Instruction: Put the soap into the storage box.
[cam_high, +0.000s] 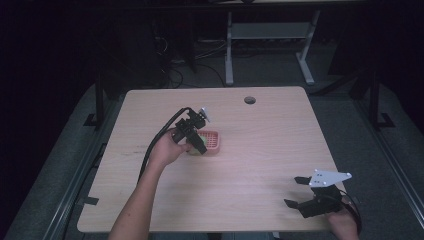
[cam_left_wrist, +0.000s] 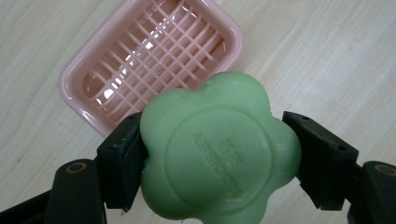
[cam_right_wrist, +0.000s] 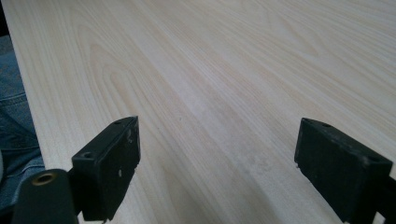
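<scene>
Left gripper (cam_left_wrist: 219, 163) clamps a green soap (cam_left_wrist: 219, 154) by two opposite sides, held over the tabletop (cam_high: 260, 150) near its middle, just short of the pink soap dish (cam_left_wrist: 149, 60). The soap is likely solid, light and waxy-slick, so squeeze across the lobes' notches. It is flower-shaped with an embossed round stamp. Right gripper (cam_high: 299, 192) sits by the tabletop's near right corner, jaws spread wide, holding nothing.

Dim lab: bare wooden table (cam_high: 260, 165); floor cables (cam_high: 172, 67); metal desk legs (cam_high: 229, 50).
</scene>
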